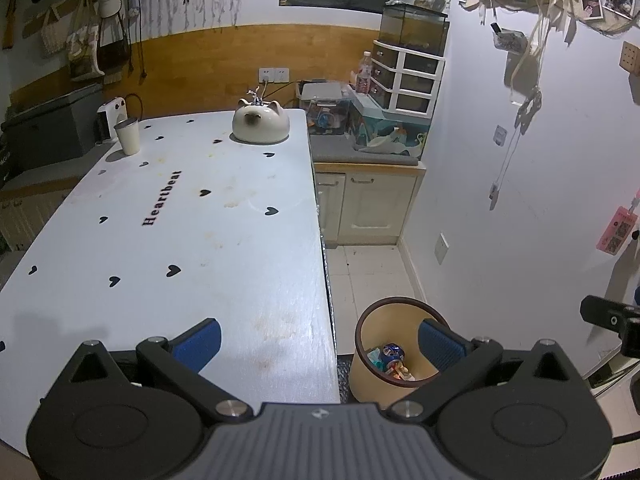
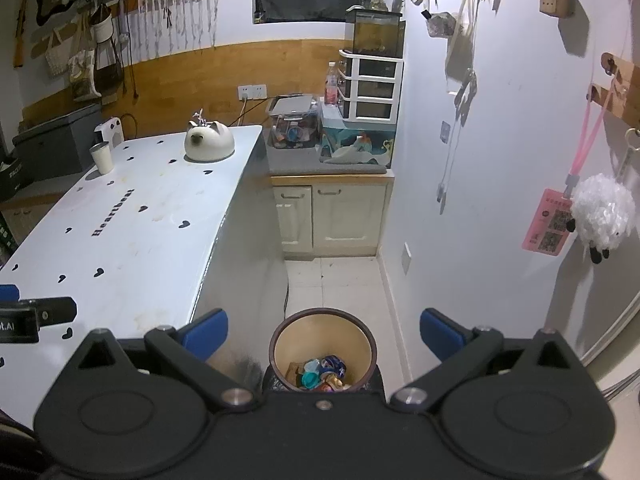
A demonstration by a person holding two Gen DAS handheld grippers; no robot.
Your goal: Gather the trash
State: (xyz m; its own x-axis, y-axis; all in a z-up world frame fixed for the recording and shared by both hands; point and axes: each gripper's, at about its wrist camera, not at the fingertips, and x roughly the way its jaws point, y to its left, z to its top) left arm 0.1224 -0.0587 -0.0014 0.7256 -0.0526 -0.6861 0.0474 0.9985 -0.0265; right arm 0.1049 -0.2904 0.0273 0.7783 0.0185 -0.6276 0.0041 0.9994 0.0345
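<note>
- Left wrist view: the left tongs (image 1: 318,344) are hanging wide open and empty over the edge of the white heart-printed worktop (image 1: 180,220); the round tan waste bin with a dark rim (image 1: 368,376) is standing on the floor beside it, holding colourful wrappers (image 1: 390,362).
- Right wrist view: the right tongs (image 2: 324,334) are gaping open, empty, directly above the bin (image 2: 282,354); the wrappers (image 2: 322,372) are lying inside.

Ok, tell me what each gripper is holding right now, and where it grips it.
Nothing is held. The left gripper and the right gripper are both open with nothing between their fingers; the trash lies in the bin on the floor.
</note>
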